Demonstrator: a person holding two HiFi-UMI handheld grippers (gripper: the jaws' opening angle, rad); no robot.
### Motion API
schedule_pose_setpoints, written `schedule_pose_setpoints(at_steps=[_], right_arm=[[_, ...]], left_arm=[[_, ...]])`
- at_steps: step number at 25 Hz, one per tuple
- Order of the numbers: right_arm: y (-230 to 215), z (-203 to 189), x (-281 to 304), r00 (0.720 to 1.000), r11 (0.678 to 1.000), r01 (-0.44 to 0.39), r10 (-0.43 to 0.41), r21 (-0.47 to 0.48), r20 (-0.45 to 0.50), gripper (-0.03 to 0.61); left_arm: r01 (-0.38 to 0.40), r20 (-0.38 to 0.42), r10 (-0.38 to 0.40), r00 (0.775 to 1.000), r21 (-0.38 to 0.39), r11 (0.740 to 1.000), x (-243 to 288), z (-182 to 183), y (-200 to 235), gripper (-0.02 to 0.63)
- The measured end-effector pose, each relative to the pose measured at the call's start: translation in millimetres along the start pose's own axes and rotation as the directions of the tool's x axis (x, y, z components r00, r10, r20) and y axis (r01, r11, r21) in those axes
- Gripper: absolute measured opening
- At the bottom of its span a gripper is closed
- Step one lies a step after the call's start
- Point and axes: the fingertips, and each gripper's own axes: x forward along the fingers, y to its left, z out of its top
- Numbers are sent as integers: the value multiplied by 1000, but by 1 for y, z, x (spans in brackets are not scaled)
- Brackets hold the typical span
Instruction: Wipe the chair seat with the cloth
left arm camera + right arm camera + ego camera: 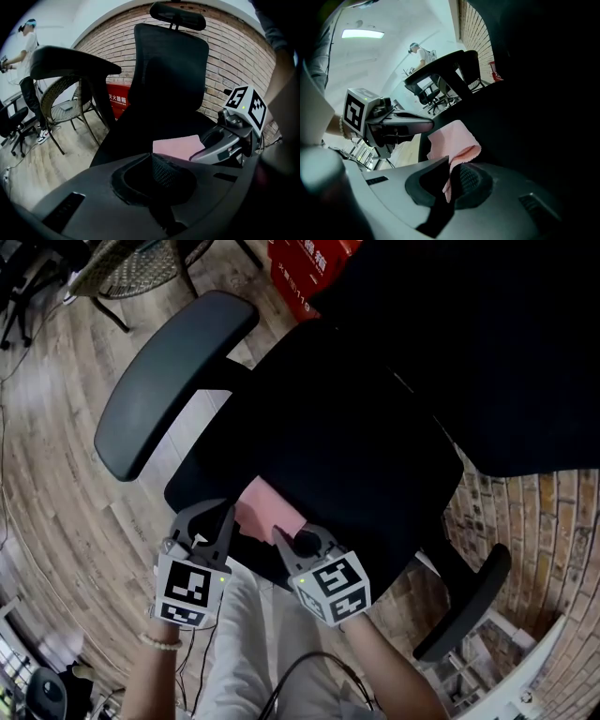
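Note:
A black office chair's seat [347,456] fills the middle of the head view. A pink cloth [266,511] lies on the seat's near edge. My right gripper [281,540] is shut on the cloth's near corner, and in the right gripper view the cloth [452,140] folds up between its jaws [452,180]. My left gripper [226,517] is shut with nothing in it, just left of the cloth at the seat edge. In the left gripper view its closed jaws [157,173] point at the cloth [176,144], and the right gripper [220,146] rests beside it.
The left armrest [169,381] and the right armrest [466,601] flank the seat; the backrest [171,70] rises behind it. A red box [305,273] and a wicker chair [63,108] stand on the wood floor. A brick wall [229,56] is behind. A person [28,47] stands far left.

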Motion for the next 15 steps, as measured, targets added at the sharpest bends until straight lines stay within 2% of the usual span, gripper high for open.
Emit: schedule_pose_setpoints(at_steps=[7, 15], right_arm=[[41, -39, -2, 993, 997, -75, 73, -15, -91, 51], [29, -48, -11, 994, 999, -36, 37, 12, -101, 51]], left_arm=[[12, -4, -12, 1000, -1, 1000, -13, -8, -7, 18], [20, -2, -20, 1000, 21, 1000, -3, -1, -8, 18]])
